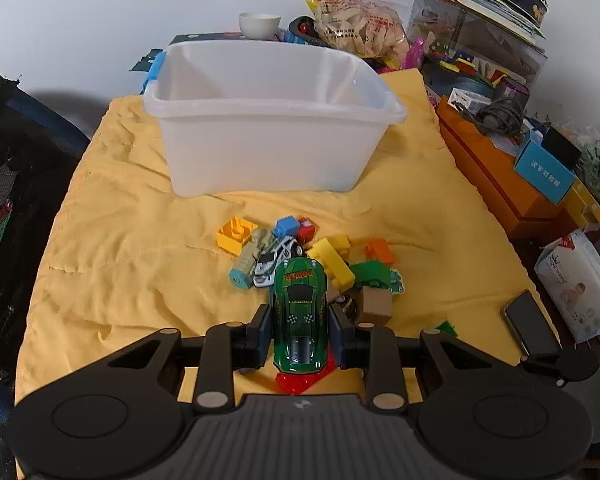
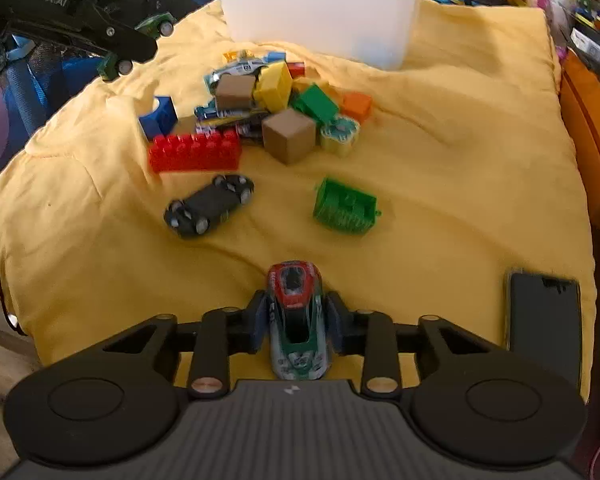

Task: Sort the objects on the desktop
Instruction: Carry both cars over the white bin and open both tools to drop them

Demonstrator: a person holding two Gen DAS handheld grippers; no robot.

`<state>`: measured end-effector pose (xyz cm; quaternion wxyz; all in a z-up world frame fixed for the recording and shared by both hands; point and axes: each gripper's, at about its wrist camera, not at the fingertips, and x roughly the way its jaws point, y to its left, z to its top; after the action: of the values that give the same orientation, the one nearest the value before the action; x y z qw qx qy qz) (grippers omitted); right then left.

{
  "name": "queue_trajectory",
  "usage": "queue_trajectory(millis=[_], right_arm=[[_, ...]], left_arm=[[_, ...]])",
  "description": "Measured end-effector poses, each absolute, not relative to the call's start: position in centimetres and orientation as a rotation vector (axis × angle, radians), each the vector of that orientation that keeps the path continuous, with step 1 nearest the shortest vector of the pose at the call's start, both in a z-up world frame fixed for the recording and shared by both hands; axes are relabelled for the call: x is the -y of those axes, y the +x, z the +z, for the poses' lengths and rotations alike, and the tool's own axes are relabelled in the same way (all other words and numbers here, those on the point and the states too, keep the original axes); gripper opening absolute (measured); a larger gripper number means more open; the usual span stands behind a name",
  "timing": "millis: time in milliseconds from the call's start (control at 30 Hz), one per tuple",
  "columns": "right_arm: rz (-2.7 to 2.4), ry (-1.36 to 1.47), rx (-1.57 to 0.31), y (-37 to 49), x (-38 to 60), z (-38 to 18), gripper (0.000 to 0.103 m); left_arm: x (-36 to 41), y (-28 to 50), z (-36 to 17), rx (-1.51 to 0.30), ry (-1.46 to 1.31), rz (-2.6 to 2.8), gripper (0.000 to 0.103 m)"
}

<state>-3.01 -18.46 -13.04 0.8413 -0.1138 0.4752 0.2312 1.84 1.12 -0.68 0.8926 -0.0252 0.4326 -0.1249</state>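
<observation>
My left gripper (image 1: 300, 322) is shut on a green toy car (image 1: 300, 280), its pads pressing on the car's sides, above the yellow cloth (image 1: 120, 220). In the right wrist view, my right gripper (image 2: 298, 308) is shut on a red, green and silver toy car (image 2: 296, 284) low over the cloth's near edge. A pile of coloured blocks (image 1: 340, 260), with a white toy car (image 1: 274, 260) in it, lies in front of the white plastic bin (image 1: 260, 132). The left gripper (image 2: 100, 36) shows at the right wrist view's upper left, the green car's wheels (image 2: 120, 67) beneath it.
On the cloth lie an upturned black car (image 2: 210, 204), a green block (image 2: 346, 208), a long red brick (image 2: 196, 152) and brown cubes (image 2: 288, 134). A phone (image 2: 544, 320) rests at the cloth's right edge. Boxes and bags (image 1: 500, 160) crowd the right side.
</observation>
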Motion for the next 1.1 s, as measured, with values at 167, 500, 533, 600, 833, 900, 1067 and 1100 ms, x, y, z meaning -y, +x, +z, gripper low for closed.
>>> queue_trajectory(millis=[167,500,533,600,833,900,1067,1100], right_arm=[[0.520,-0.236,-0.842,-0.2,17.1,-8.5,0.033],[0.494,-0.178,-0.574,11.9,14.1,-0.4,0.033],[0.480,-0.169,-0.566,13.3,13.9,0.1,0.033],[0.458,-0.144,-0.568,16.1,13.4,0.4,0.033],[0.378,-0.122,-0.667,21.7,12.2,-1.2,0.033],[0.364,-0.118,-0.716,22.5,11.9,-2.3,0.035],[0.332,-0.114,-0.742,23.0,12.0,-2.9,0.045],[0.331,-0.116,-0.733,22.8,12.1,-2.6,0.046]], left_arm=[[-1.4,4.1,2.0,-0.827,-0.034,-0.253,0.033],[-2.1,14.4,7.4,-0.694,-0.069,-0.222,0.033],[-2.4,15.9,7.4,-0.700,-0.096,-0.217,0.033],[-2.6,18.4,7.0,-0.716,-0.104,-0.185,0.033],[-3.5,24.4,3.3,-0.813,-0.048,-0.103,0.033],[-3.5,25.2,2.1,-0.853,-0.035,-0.104,0.033],[-3.8,24.5,2.2,-0.850,-0.039,-0.113,0.036],[-3.9,24.3,2.5,-0.839,-0.036,-0.121,0.036]])
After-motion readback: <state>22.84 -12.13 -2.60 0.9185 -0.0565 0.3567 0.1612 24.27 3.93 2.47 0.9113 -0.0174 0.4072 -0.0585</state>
